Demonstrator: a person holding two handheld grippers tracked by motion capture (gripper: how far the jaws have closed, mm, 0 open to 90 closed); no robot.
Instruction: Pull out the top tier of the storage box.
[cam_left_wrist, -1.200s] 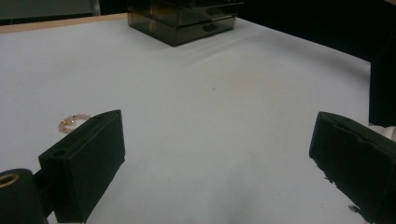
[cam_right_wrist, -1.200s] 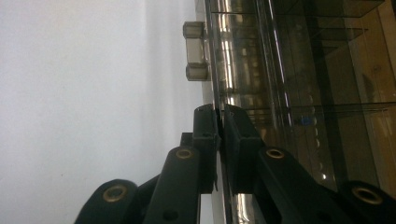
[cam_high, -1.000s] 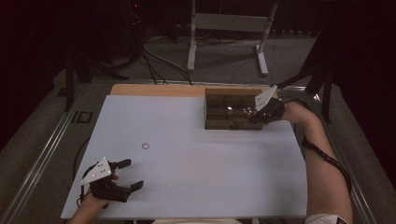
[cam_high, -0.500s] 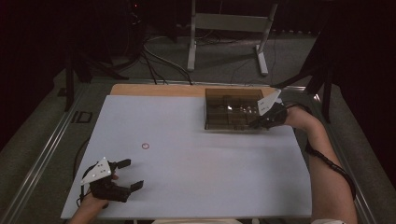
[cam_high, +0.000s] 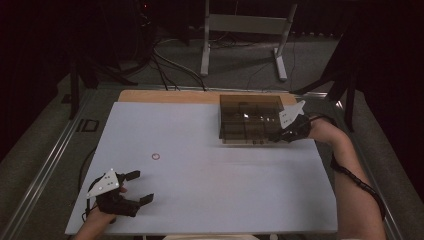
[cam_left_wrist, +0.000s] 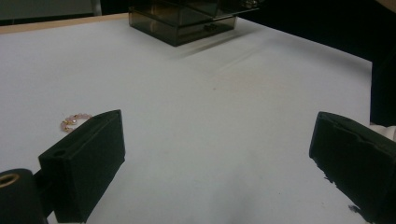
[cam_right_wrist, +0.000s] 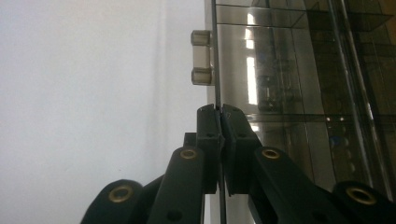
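A smoky clear compartment box (cam_high: 248, 116) stands at the table's far right. My right gripper (cam_high: 278, 136) is at its front right corner, shut on a thin clear panel of the box. In the right gripper view the jaws (cam_right_wrist: 219, 113) pinch that panel's edge just below a small handle (cam_right_wrist: 202, 57). A pink bead ring (cam_high: 156, 156) lies on the white table left of centre. My left gripper (cam_high: 142, 186) rests near the front left corner, open and holding nothing. In the left gripper view (cam_left_wrist: 215, 140) the bead ring (cam_left_wrist: 72, 121) lies just beyond the left pad.
The white table top (cam_high: 215, 180) spreads between the two grippers. A wooden strip (cam_high: 165, 96) runs along its far edge. Metal rails flank the table, and a stand's legs (cam_high: 240, 30) and cables sit on the floor behind.
The right hand has shifted slightly at the box's front corner, staying shut on the panel. The left gripper and the bead ring have not moved.
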